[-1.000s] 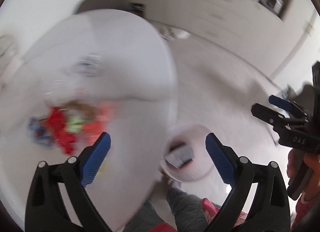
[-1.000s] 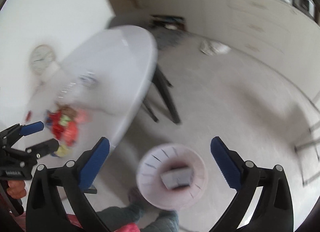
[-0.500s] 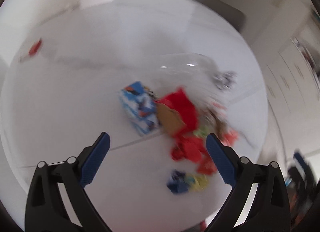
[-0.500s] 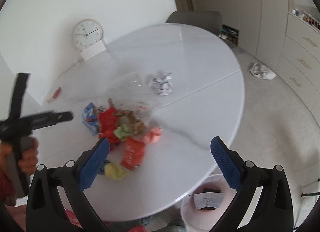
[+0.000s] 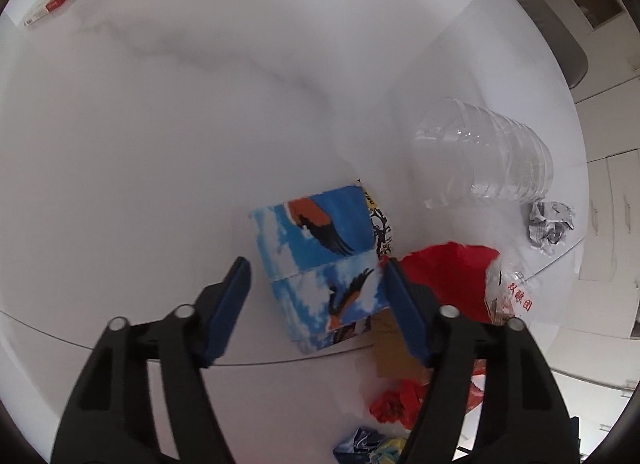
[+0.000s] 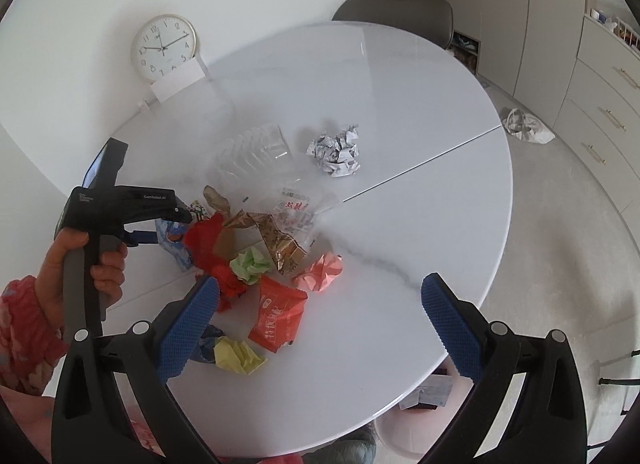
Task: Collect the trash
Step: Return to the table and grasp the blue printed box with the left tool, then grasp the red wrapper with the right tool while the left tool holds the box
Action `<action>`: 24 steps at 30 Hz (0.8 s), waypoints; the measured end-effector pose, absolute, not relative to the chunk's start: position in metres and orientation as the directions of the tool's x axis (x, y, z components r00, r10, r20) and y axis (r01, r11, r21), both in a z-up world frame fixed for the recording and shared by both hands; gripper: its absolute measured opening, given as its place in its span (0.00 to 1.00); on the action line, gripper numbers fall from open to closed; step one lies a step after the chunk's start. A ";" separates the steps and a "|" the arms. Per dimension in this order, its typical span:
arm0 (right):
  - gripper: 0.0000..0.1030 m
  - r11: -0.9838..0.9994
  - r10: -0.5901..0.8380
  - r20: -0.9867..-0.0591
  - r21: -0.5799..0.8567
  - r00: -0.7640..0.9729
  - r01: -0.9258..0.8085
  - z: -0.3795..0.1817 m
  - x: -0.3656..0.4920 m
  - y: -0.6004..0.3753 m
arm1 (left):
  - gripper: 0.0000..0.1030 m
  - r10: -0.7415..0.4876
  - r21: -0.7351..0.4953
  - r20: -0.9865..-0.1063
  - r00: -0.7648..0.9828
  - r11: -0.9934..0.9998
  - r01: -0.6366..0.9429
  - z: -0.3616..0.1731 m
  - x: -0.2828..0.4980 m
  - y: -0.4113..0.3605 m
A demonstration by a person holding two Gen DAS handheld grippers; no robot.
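Trash lies heaped on the white bench (image 6: 400, 111), and the left gripper (image 5: 316, 284) has swung over from the bin to this pile and dropped low above it. Its fingers (image 5: 232, 304) have just been closing: they stood wide half a second ago and now bracket a blue carton (image 5: 320, 260) printed with birds. The right-hand finger touches the carton's edge; a sliver of bench shows between the left-hand finger and the carton's other side, so I judge the grip not yet made. Just right of those fingers lie a red wrapper (image 5: 444, 272) and a scrap of brown card (image 5: 394, 348). Further right and beyond the fingertips rests a stack of clear cups (image 5: 492, 155) on its side, with a ball of crumpled newspaper (image 5: 550, 225) near the bench edge.

In the right wrist view, a hand (image 6: 92, 264) holds the left tool at the pile's left side. The right gripper (image 6: 320, 312) has drawn back from over the bin and hangs above the bench, fingers wide apart and empty. Between and ahead of them lie a red snack packet (image 6: 278, 318), a pink paper ball (image 6: 320, 272) and a green one (image 6: 250, 264); a yellow wad (image 6: 238, 356) sits by the left finger. The pink bin (image 6: 390, 434) peeks out under the bench edge, below the right finger, some paper already inside. Most of the trash is uncollected; the carton looks next to go.
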State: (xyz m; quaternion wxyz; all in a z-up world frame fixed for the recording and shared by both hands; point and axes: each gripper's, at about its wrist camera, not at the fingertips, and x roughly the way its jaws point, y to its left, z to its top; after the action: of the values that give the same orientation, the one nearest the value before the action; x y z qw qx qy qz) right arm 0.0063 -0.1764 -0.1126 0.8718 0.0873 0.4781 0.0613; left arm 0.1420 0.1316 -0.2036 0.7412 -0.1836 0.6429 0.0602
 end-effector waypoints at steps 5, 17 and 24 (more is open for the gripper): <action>0.97 0.974 0.218 -0.829 0.217 0.515 -0.063 -0.118 0.023 -0.167 | 0.51 -0.158 -0.207 -0.969 0.190 0.939 -0.275 -0.198 0.138 0.130; 0.97 0.942 0.313 -0.820 0.206 0.479 -0.264 -0.111 0.064 -0.113 | 0.50 -0.211 -0.254 -0.944 0.252 0.955 -0.152 -0.183 0.103 0.146; 0.97 0.912 0.386 -0.797 0.252 0.465 -0.325 -0.106 0.086 -0.078 | 0.50 -0.190 -0.236 -0.930 0.315 0.965 -0.112 -0.153 0.080 0.165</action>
State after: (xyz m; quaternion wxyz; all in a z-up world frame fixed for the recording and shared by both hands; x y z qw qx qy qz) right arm 0.0862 -0.0783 -0.1060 0.8552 0.0321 0.4738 0.2077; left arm 0.0795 0.1646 -0.1535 0.8006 -0.1294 0.5846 -0.0244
